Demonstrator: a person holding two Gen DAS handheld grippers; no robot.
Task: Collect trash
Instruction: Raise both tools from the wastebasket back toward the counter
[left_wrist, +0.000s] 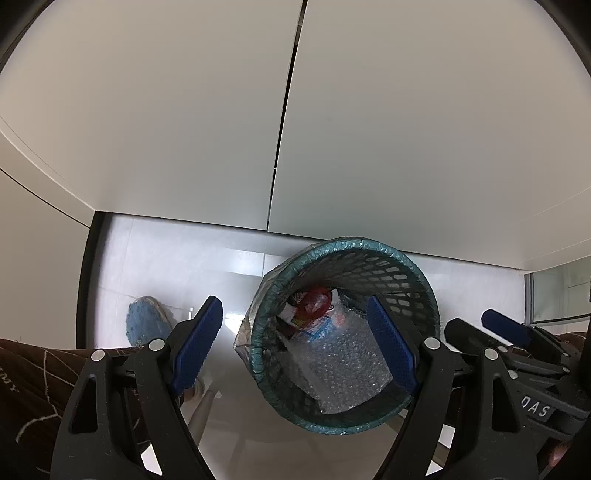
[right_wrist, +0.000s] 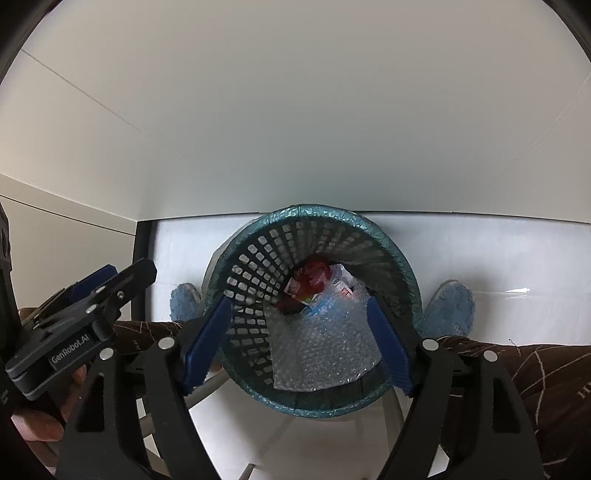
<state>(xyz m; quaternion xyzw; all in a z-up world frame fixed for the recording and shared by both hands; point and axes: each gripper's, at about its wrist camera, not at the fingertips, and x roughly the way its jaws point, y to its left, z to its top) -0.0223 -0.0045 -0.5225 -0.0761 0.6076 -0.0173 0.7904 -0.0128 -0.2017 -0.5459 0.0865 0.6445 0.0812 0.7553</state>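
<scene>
Fingers (left_wrist: 391, 347) of left gripper (left_wrist: 295, 347) spread wide, nothing between pads; no contact with anything. Left wrist view: pointing steeply down over mesh waste basket (left_wrist: 424, 295), green liner (left_wrist: 280, 384) folded over rim. Basket standing on pale tiled floor (left_wrist: 166, 258), close to foot of white cabinet doors (left_wrist: 184, 129). Inside: bubble wrap sheet (left_wrist: 343, 362) leaning on near wall, red wrapper (left_wrist: 314, 301) and printed packets (left_wrist: 317, 328) at bottom. Right gripper (left_wrist: 509, 328) visible at right edge, beside basket rim. Blue slipper (left_wrist: 144, 321) on floor to left of basket.

Right wrist view: right gripper (right_wrist: 299, 336) open wide, centred over basket mouth; pads (right_wrist: 208, 343) bare, nothing clamped. Bubble wrap sheet (right_wrist: 321, 350) lying directly below gap, resting against near wall of basket (right_wrist: 258, 266), upper edge just under rim. Judged: release step, sheet dropped clear of pads. Left gripper (right_wrist: 99, 284) off to left, outside rim, held in a hand (right_wrist: 48, 417). Slippers either side of basket.

Notes for doing step well: keep jaws wide and lift straight up, avoiding snag on liner fold. Sheet light and springy, likely to ride up wall; check it sits below rim, press down if needed. Avoid nudging basket; light, likely to tip.
</scene>
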